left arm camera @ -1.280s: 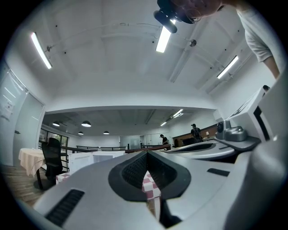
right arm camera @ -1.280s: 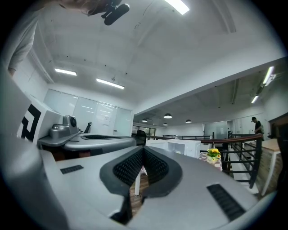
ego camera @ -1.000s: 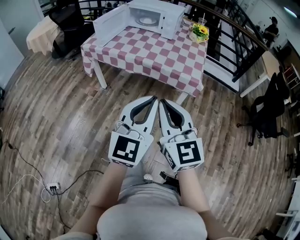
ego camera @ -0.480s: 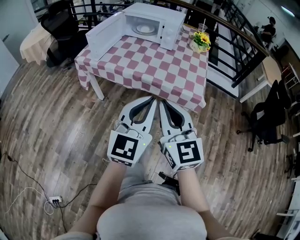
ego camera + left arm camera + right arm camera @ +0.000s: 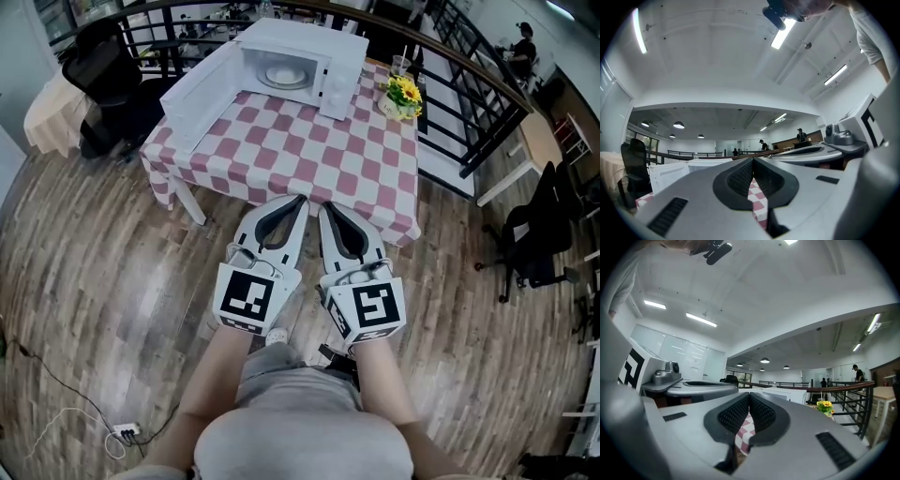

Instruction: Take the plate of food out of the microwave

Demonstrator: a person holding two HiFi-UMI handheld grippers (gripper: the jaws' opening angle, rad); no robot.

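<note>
A white microwave (image 5: 309, 52) stands at the far end of a table with a red and white checked cloth (image 5: 300, 155). Its door (image 5: 202, 89) hangs wide open to the left. Inside sits a white plate of food (image 5: 281, 75). My left gripper (image 5: 302, 200) and right gripper (image 5: 325, 205) are held side by side at the table's near edge, both shut and empty, tips pointing at the table. In the left gripper view the jaws of the left gripper (image 5: 753, 161) meet, with checked cloth showing behind them. The right gripper (image 5: 749, 395) looks the same in its own view.
A pot of yellow flowers (image 5: 401, 92) and a clear cup (image 5: 401, 66) stand right of the microwave. A dark railing (image 5: 469, 56) runs behind the table. Black office chairs stand at back left (image 5: 98, 75) and at right (image 5: 534, 234). A cable and power strip (image 5: 127, 431) lie on the wooden floor.
Both grippers, still shut, have come forward from the open floor up to the table's near edge. The table and microwave now sit larger and closer in the head view.
</note>
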